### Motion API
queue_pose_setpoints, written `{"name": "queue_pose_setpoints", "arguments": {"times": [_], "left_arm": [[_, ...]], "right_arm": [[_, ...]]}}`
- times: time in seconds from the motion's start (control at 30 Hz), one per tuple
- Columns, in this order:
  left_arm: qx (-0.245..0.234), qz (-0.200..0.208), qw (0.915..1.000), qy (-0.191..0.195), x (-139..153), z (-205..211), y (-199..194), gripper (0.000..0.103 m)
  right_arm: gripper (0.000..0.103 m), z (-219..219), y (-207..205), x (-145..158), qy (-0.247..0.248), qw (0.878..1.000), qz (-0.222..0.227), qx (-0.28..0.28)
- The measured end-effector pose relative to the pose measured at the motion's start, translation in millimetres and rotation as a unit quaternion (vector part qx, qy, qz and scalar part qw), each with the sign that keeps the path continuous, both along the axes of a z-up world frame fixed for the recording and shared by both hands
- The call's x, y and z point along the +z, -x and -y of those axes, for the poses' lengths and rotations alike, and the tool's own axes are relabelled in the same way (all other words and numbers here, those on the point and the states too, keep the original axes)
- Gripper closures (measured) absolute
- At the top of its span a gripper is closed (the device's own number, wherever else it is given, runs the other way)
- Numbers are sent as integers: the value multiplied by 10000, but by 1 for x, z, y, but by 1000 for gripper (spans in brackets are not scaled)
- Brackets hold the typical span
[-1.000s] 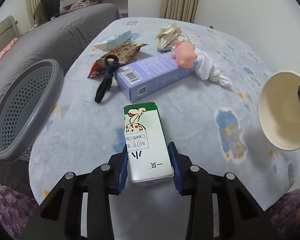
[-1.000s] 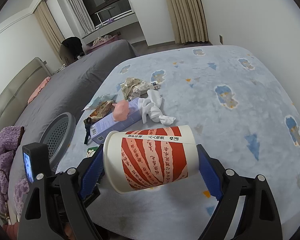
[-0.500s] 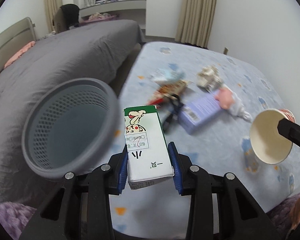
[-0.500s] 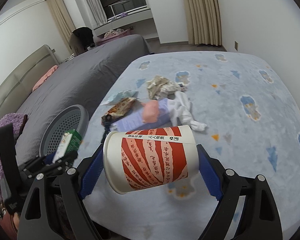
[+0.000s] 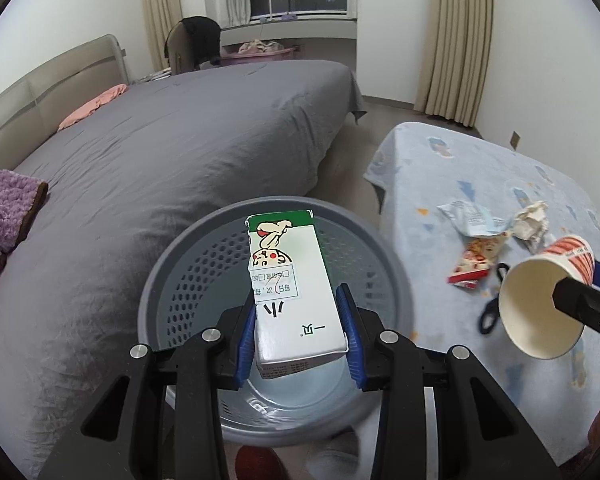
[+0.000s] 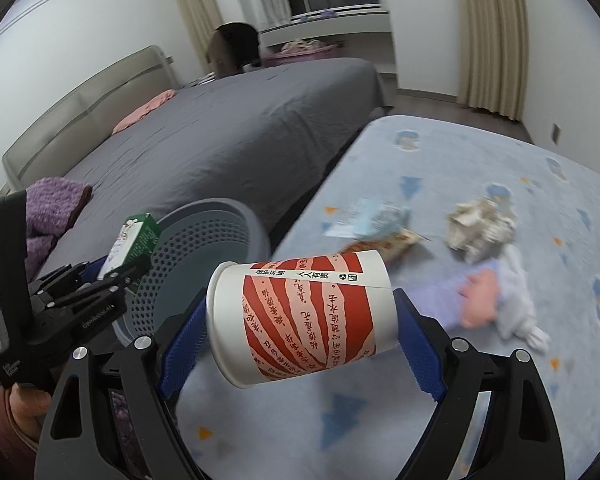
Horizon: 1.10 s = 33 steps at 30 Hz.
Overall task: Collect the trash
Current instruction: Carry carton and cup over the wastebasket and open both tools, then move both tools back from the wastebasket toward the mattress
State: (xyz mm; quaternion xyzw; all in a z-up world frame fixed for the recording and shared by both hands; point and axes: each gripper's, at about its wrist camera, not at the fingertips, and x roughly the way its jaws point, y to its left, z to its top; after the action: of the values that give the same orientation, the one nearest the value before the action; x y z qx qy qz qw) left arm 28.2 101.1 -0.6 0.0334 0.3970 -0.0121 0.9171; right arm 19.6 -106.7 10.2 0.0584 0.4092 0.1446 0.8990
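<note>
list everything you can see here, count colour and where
carton: 1, white and green, in left tongs over basket
basket: 1, grey, on floor by bed
paper cup: 1, red and white, in right tongs
snack wrapper: 1, red, on blue cover
crumpled paper: 1, beige, on cover
lilac box: 1, on cover
bed: 1, grey
purple blanket: 1, on bed
hand: 1, gripping left tongs
</note>
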Motion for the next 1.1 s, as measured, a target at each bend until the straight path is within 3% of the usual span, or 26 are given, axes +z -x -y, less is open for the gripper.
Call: {"name": "queue_pose_setpoints", "arguments": {"times": [0.37, 0.7, 0.87, 1.1], "left_arm": [[597, -415, 9972, 188, -33, -55, -23, 67], [796, -418, 9959, 135, -36, -70, -25, 64], [951, -344, 9948, 125, -35, -77, -24, 36], [1031, -302, 9942, 83, -33, -78, -22, 36]], "right_arm": [[19, -77, -63, -29, -96, 9966, -171, 804], [18, -106, -78, -36, 15, 9955, -170, 937], [18, -106, -77, -36, 70, 9958, -150, 900], [18, -104, -75, -34, 79, 9964, -118, 841]]}}
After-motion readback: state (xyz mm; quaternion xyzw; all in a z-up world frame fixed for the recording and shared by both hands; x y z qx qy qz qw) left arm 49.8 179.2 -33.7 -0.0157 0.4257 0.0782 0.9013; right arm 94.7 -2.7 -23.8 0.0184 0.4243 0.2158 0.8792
